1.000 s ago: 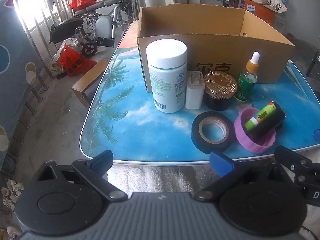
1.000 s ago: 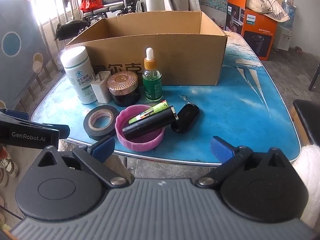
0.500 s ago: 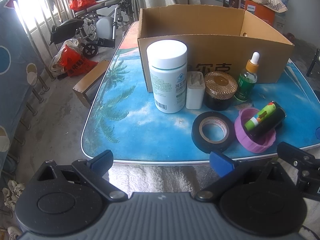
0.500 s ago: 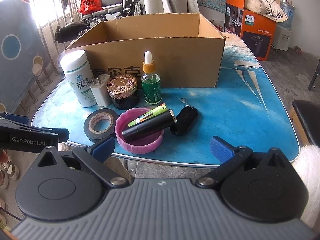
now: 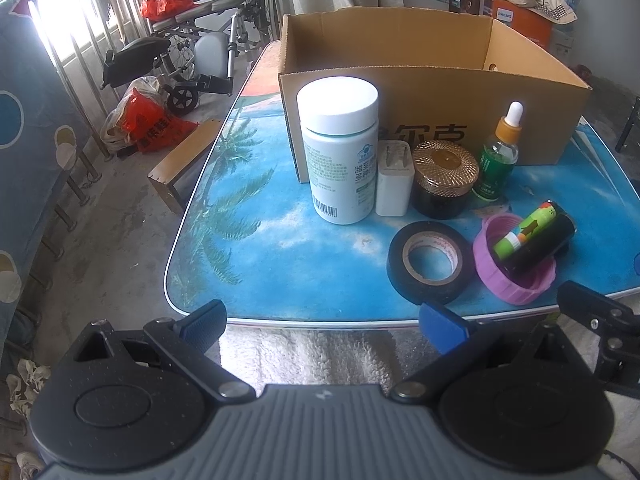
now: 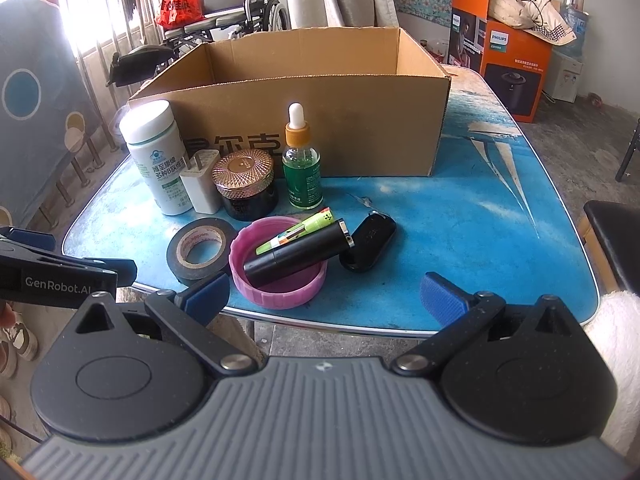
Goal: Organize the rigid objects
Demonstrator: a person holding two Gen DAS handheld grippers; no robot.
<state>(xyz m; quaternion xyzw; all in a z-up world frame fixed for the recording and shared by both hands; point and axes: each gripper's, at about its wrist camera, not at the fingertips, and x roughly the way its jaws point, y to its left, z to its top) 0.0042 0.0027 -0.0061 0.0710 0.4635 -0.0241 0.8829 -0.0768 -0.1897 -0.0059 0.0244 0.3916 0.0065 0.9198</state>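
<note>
Small household objects are gathered on a blue table (image 6: 480, 216) printed with palm trees, just in front of an open cardboard box (image 6: 320, 92) that stands farther back on the same table. In a row against the box's front wall, from left to right, are seen a tall white pill bottle (image 6: 158, 160) with a white cap, a white plug adapter (image 6: 200, 186) touching it, a dark jar (image 6: 246, 184) with a patterned gold lid, and a green dropper bottle (image 6: 302, 160) with an orange collar, all upright. Nearer the table's front edge a roll of black tape (image 6: 198, 250) lies flat, and just beside it a purple lid (image 6: 278, 266) sits open side up. Across that lid a black tube (image 6: 300, 254) and a thinner green tube (image 6: 298, 230) are laid tilted, side by side. A black key fob (image 6: 368, 246) rests just right of the lid, touching the black tube's end. Both grippers are held off the table's near edge, above the floor. The left gripper (image 5: 324, 326) is spread wide with nothing between its blue-tipped fingers, and the right gripper (image 6: 324, 294) is likewise spread wide and empty. A folded wheelchair (image 5: 192, 56) and red bags (image 5: 154, 120) are visible on the floor beyond the table's left side, and an orange carton (image 6: 504, 46) stands at the back right.
</note>
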